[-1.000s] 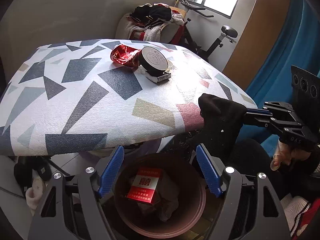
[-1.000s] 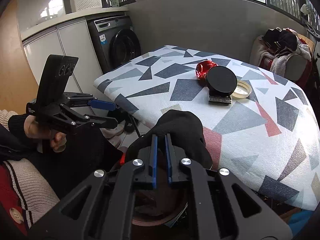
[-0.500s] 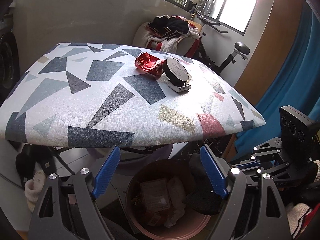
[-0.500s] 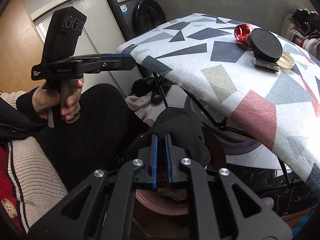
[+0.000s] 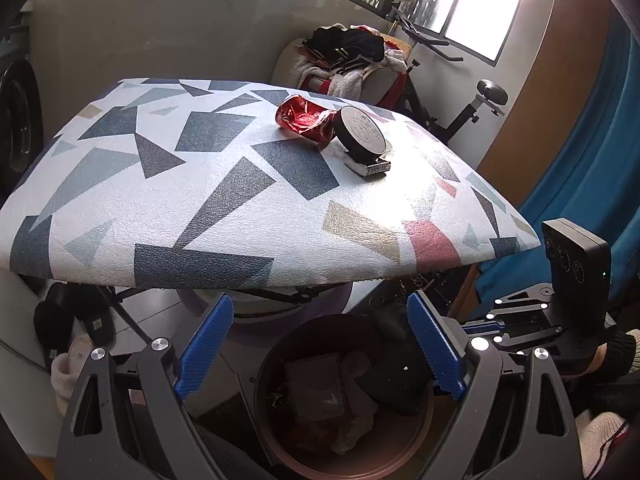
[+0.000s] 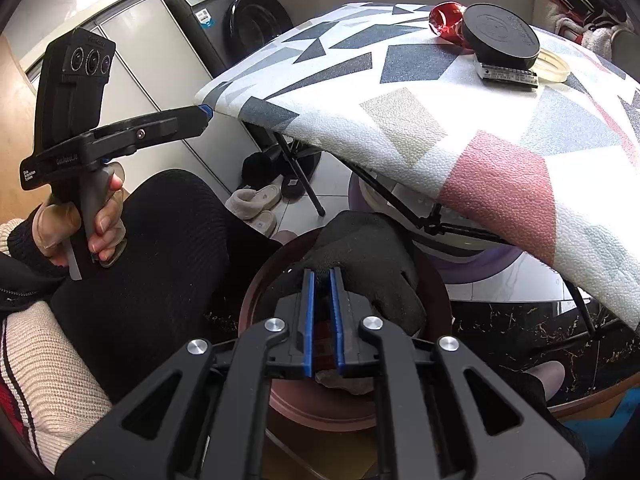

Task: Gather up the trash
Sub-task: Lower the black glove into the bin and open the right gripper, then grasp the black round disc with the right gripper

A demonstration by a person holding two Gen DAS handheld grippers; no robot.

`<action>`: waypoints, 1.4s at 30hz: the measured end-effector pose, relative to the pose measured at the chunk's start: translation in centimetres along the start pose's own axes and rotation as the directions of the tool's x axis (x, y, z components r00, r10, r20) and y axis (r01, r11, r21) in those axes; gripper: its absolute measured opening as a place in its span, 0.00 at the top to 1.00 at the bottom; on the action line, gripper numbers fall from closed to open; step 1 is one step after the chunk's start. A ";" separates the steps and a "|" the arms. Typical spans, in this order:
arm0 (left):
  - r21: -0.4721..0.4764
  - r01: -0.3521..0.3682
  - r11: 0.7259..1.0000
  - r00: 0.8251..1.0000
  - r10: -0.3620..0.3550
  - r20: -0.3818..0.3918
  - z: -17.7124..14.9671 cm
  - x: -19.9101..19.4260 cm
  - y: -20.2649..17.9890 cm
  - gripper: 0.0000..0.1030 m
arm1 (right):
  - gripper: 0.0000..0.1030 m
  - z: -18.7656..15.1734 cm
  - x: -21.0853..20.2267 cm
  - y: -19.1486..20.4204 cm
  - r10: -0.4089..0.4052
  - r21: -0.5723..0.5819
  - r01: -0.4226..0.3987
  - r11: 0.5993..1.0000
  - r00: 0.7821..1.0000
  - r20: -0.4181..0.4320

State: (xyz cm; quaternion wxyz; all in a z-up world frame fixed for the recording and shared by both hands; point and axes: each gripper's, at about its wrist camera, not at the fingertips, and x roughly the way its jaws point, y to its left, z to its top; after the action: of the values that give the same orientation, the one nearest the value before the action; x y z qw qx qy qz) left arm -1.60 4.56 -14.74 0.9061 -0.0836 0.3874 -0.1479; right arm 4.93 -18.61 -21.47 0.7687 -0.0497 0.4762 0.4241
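Right claw (image 6: 322,280) pinches black cloth (image 6: 368,260) over bin (image 6: 256,304); left claw (image 5: 316,344), spread wide, reveals its trash (image 5: 316,384).

1. The white counter cover with grey, blue and pink geometric patches (image 5: 224,184) looks pebbled and matt, like textured vinyl.
2. On it, the crumpled red foil wrapper (image 5: 306,118) is glossy and creased.
3. Beside the wrapper, the round black disc (image 6: 502,38) is smooth matt plastic.
4. Below the counter, the round brown plastic bin (image 6: 256,300) has a dull sheen.
5. Over the bin, the black knit cloth glove (image 6: 368,260) is fuzzy.
6. The right gripper (image 6: 322,280) has ribbed blue rubbery pads on matt black plastic.
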 end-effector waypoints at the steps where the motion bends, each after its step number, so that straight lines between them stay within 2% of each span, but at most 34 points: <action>1: -0.005 0.001 1.000 1.000 -0.001 0.000 0.0 0.0 0.1 0.16 | 0.89 0.0 0.1 0.1 -0.001 -0.007 0.001 1.000 1.000 -0.004; 7: -0.007 0.001 1.000 1.000 -0.001 0.001 0.0 0.0 0.0 0.16 | 0.88 0.0 0.6 0.6 0.001 -0.035 -0.002 0.999 1.000 -0.022; 13: -0.003 0.000 1.000 1.000 0.000 -0.001 0.0 0.0 -0.1 0.16 | 0.76 0.1 0.8 0.2 -0.020 -0.019 0.019 1.000 0.999 -0.029; 15: -0.004 0.000 1.000 1.000 0.000 -0.002 0.0 0.0 -0.1 0.16 | 0.62 0.1 0.9 0.1 -0.032 -0.014 0.032 0.999 0.999 -0.028; 17: -0.003 0.001 1.000 1.000 -0.001 -0.001 0.0 0.0 -0.1 0.16 | 0.42 0.1 0.9 -0.1 -0.047 -0.006 0.047 0.999 0.999 -0.024; 18: -0.003 0.000 1.000 1.000 0.000 -0.001 0.0 0.0 -0.1 0.16 | 0.38 0.1 0.8 -0.2 -0.056 -0.001 0.056 0.998 0.998 -0.022; 20: -0.003 0.001 1.000 1.000 -0.001 -0.001 0.0 0.0 -0.1 0.16 | 0.17 0.2 0.8 -0.4 -0.081 0.013 0.081 0.997 0.997 -0.015; 23: -0.003 0.000 1.000 1.000 0.000 -0.002 0.0 0.0 -0.1 0.16 | 0.08 0.4 0.7 -1.0 -0.103 0.035 0.103 0.994 0.995 -0.009; 37: -0.014 0.000 1.000 1.000 0.000 -0.011 0.0 0.2 0.1 0.15 | 0.06 0.5 -0.7 -1.8 -0.148 0.077 0.144 0.987 0.988 0.048; 42: -0.023 0.036 0.999 0.999 -0.036 -0.004 1.2 0.0 0.5 0.11 | 0.06 1.4 -2.2 -2.9 -0.152 0.112 0.141 0.984 0.984 0.094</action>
State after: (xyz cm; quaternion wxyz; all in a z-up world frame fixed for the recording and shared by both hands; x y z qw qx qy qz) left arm -0.67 5.09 -14.06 0.9014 -0.1006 0.3897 -0.1597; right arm 7.46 -21.10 -19.97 0.8227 -0.0225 0.4530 0.3427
